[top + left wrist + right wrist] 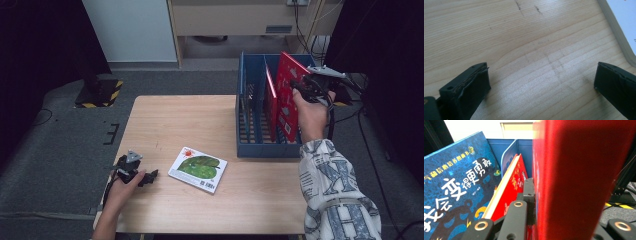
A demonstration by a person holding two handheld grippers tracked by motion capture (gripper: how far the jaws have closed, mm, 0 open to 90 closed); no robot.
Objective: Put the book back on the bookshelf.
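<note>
Right gripper (300, 89) clamping a thin, stiff red hardcover book (287, 95) upright over the blue slatted plastic file rack (250, 127)

The glossy red cover is standing on edge in the rack's right compartment, just beside another red book (510, 187) leaning on a rounded blue divider (507, 155); a dark blue book (454, 185) is leaning further left. The left gripper (142, 176) is resting on the pale wood-grain table (529, 50), jaws spread wide on nothing, near a flat white-and-green picture book (197, 169)

Light wooden table (165, 120) on grey carpet (60, 150). Black drapes (35, 40) at both sides. Rear: white panel (130, 27), beige cabinet (230, 17). Yellow-black striped base plate (100, 94), possibly a stand foot. Cables (305, 25) hang at rear right.
</note>
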